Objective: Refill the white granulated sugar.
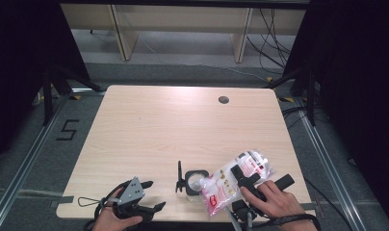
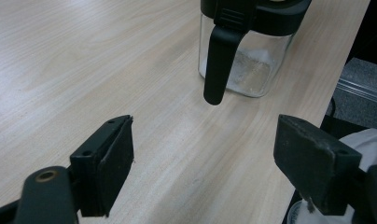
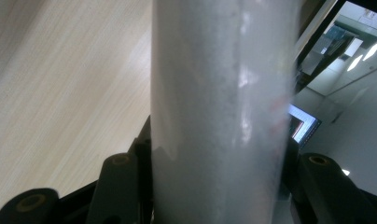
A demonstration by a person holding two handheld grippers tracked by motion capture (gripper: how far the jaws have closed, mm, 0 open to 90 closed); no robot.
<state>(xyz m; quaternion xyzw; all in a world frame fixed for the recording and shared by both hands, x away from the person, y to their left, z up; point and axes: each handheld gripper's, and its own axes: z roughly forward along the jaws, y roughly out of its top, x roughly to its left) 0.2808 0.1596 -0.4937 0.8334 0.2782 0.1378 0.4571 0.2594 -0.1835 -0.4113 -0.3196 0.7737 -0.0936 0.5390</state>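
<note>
Bag (image 1: 236,180) white, red print; jar (image 2: 252,56) clear, black lid; table (image 1: 159,130) pale wood-grain.

My matt black plastic right gripper (image 1: 244,175) squeezes a glossy, crinkly clear plastic bag (image 1: 236,180), next to a clear glass jar (image 2: 246,65) on the smooth pale wood-grain table (image 1: 149,125).

A black "5" (image 1: 67,130) is showing on the grey floor left of the table (image 1: 149,125). Red print on the plastic bag (image 1: 238,180) is staying too small to read.

A pale wooden table (image 1: 149,120) stands on grey floor (image 1: 33,144), black curtains (image 1: 19,57) either side.
</note>
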